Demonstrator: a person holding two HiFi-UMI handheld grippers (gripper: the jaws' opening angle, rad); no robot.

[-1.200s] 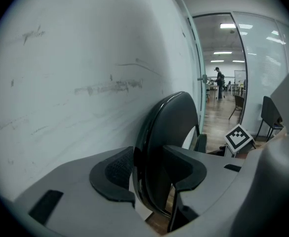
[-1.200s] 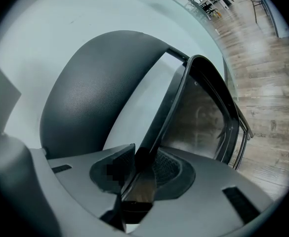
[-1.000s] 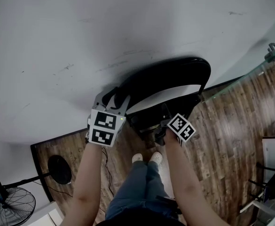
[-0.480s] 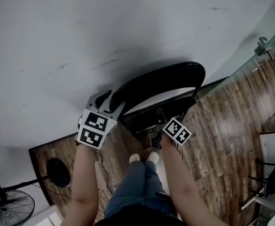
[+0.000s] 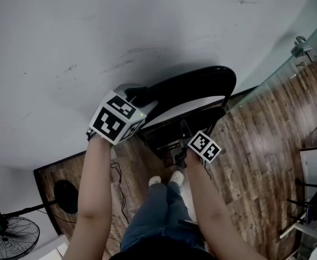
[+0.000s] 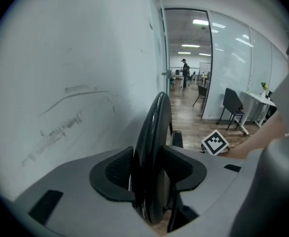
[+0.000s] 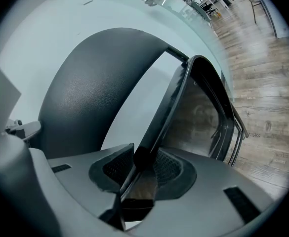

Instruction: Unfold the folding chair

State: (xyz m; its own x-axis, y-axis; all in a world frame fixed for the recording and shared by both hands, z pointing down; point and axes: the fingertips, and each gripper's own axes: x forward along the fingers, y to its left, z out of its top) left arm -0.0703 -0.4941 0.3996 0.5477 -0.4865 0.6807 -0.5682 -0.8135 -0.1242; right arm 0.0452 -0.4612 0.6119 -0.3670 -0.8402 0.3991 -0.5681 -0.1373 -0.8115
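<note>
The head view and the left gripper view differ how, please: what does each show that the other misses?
Head view only: the person's shoes, jeans and a floor fan. Left gripper view only: the left gripper with its jaws clamped on the black backrest, and a lit office corridor. Both: that backrest, the white wall and the right gripper with its marker cube.

left claw (image 5: pixel 139 97) rolled, shifted up along chair back (image 5: pixel 196 85)
</note>
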